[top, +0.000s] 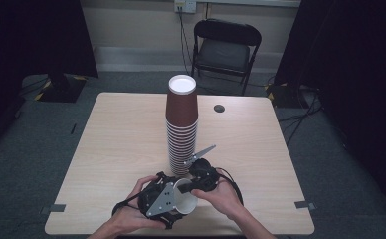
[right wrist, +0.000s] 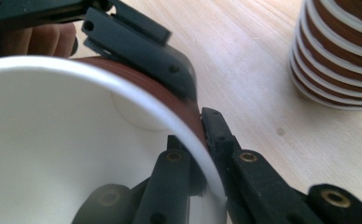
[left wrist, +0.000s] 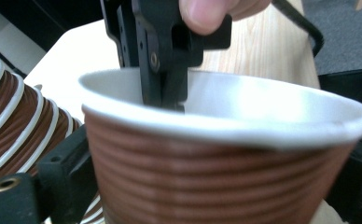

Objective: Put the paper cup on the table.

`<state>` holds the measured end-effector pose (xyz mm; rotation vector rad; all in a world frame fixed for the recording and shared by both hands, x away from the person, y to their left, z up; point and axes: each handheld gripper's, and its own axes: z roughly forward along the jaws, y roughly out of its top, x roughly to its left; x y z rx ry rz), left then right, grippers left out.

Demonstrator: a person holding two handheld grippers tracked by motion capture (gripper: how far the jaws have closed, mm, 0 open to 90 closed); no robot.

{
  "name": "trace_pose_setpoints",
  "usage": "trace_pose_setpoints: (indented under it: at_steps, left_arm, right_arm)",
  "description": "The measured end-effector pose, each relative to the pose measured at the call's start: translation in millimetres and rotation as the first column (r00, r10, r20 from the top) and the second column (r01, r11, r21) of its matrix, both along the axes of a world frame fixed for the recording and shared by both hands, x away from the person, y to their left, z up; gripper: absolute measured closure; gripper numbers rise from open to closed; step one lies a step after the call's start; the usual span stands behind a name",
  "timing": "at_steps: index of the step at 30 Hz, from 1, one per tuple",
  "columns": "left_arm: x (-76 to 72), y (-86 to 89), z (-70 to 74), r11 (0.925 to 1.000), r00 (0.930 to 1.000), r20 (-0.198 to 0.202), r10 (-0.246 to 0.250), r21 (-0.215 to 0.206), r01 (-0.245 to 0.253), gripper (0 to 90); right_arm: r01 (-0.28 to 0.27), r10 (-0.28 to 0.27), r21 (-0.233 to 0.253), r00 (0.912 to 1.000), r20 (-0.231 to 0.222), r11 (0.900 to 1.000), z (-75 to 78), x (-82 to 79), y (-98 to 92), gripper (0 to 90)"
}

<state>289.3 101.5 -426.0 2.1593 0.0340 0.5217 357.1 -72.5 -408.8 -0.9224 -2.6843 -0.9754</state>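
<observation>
A single brown ribbed paper cup [top: 187, 199] with a white inside lies tilted near the table's front edge, held between both grippers. My left gripper [top: 173, 197] is shut across its body; in the left gripper view its jaws flank the cup wall [left wrist: 207, 182]. My right gripper [top: 193, 185] is shut on the cup's rim [right wrist: 188, 135], one jaw inside and one outside. That same gripper [left wrist: 163, 98] comes down onto the rim's far side in the left gripper view. A tall stack of upside-down brown cups [top: 182, 124] stands just behind.
The stack [right wrist: 337, 51] stands close to the right gripper's far right and also beside the left gripper [left wrist: 16, 126]. The wooden table [top: 121, 149] has a round grommet [top: 219, 108] at the back. A black folding chair [top: 226, 47] stands beyond it.
</observation>
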Motion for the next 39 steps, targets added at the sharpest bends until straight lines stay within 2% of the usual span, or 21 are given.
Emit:
trace_pose_setpoints:
  at_steps: [2,5,9,12,16,17,19,22,23,26,27,29,30,31,32,35,36,37,38,39]
  left_arm:
    - [-3.0,-0.8,0.2,0.9999,0.9996,0.025,0.011,0.007,-0.011,6.7]
    - [-3.2,0.2,-0.1,0.9998,0.9997,0.014,0.02,-0.001,-0.02,7.5]
    - [-4.1,-0.1,0.5,0.9997,0.9992,0.034,0.02,-0.012,-0.019,8.7]
    - [-2.9,-1.1,0.7,0.9992,0.9994,0.014,0.031,-0.027,-0.03,9.0]
    - [-0.1,0.6,0.4,0.9985,0.9991,-0.004,0.042,-0.035,-0.042,10.0]
    - [2.2,2.2,-0.3,0.9977,0.998,-0.033,0.054,-0.039,-0.055,10.0]
    - [3.3,3.5,-1.2,0.9968,0.9971,-0.045,0.062,-0.047,-0.064,10.0]
    - [5.5,9.5,-2.4,0.9939,0.9928,-0.088,0.081,-0.067,-0.087,10.0]
    - [7.4,13.4,-2.3,0.9919,0.9909,-0.093,0.097,-0.073,-0.104,10.0]
    - [9.6,17.3,-1.5,0.9899,0.9887,-0.107,0.105,-0.084,-0.114,10.0]
    - [10.1,19.5,-1.3,0.9875,0.9864,-0.123,0.11,-0.1,-0.122,10.0]
    - [10.9,23.0,-1.1,0.9848,0.9841,-0.129,0.122,-0.108,-0.136,9.9]
    - [11.6,24.8,-2.2,0.9816,0.9787,-0.163,0.124,-0.124,-0.145,9.9]
    - [11.6,24.8,-2.2,0.9816,0.9787,-0.163,0.124,-0.124,-0.145,10.0]
    - [13.0,26.7,-2.8,0.9791,0.9737,-0.184,0.134,-0.127,-0.159,10.0]
    - [14.0,29.3,-2.5,0.9771,0.9716,-0.188,0.144,-0.128,-0.17,10.0]
    - [14.8,30.6,-2.4,0.9747,0.9686,-0.198,0.15,-0.135,-0.178,10.0]
    - [15.4,32.8,-2.3,0.9721,0.9665,-0.198,0.164,-0.135,-0.192,10.0]
    - [15.4,33.9,-2.5,0.969,0.9635,-0.205,0.172,-0.141,-0.203,10.0]
    - [15.4,33.9,-2.5,0.969,0.9635,-0.205,0.172,-0.141,-0.203,10.0]
  right_arm:
    - [-0.004,0.004,-0.003,1.0,-0.008,1.0,-0.2,0.3,3.1,87.8]
    - [-0.003,0.003,-0.007,1.0,-0.008,1.0,-0.8,0.8,5.1,87.7]
    - [0.01,-0.01,0.011,0.9999,-0.007,1.0,-0.2,0.9,2.9,85.5]
    - [0.016,-0.016,0.007,0.9999,0.002,1.0,-1.7,0.5,1.2,78.6]
    - [0.023,-0.023,0.017,0.9997,0.001,1.0,-2.7,-0.9,-1.2,75.5]
    - [0.036,-0.036,0.035,0.9993,0.011,0.999,-1.8,-1.2,-4.1,70.4]
    - [0.043,-0.044,0.041,0.9989,0.014,0.998,-1.1,-1.6,-5.2,69.7]
    - [0.058,-0.061,0.074,0.9977,0.031,0.996,2.4,-4.5,-9.2,66.4]
    - [0.066,-0.069,0.087,0.997,0.034,0.994,3.5,-5.7,-11.2,64.7]
    - [0.077,-0.082,0.112,0.9956,0.045,0.991,4.5,-7.0,-14.4,62.7]
    - [0.077,-0.082,0.112,0.9956,0.045,0.991,4.5,-7.0,-14.4,62.7]
    - [0.082,-0.09,0.134,0.9945,0.055,0.988,6.1,-8.2,-17.2,61.5]
    - [0.08,-0.092,0.156,0.9935,0.068,0.985,7.8,-8.7,-19.6,60.1]
    - [0.079,-0.092,0.167,0.9928,0.076,0.983,8.6,-9.0,-20.6,59.8]
    - [0.075,-0.09,0.189,0.9933,0.072,0.979,9.5,-9.1,-22.3,59.2]
    - [0.07,-0.092,0.211,0.9911,0.096,0.975,11.3,-10.2,-25.2,57.2]
    - [0.07,-0.092,0.211,0.9911,0.096,0.975,11.3,-10.2,-25.2,57.2]
    - [0.065,-0.094,0.233,0.9889,0.115,0.97,12.8,-11.3,-27.7,54.3]
    - [0.063,-0.095,0.234,0.9874,0.127,0.97,13.3,-11.7,-28.4,51.8]
    - [0.063,-0.095,0.234,0.9874,0.127,0.97,13.3,-11.7,-28.4,51.8]
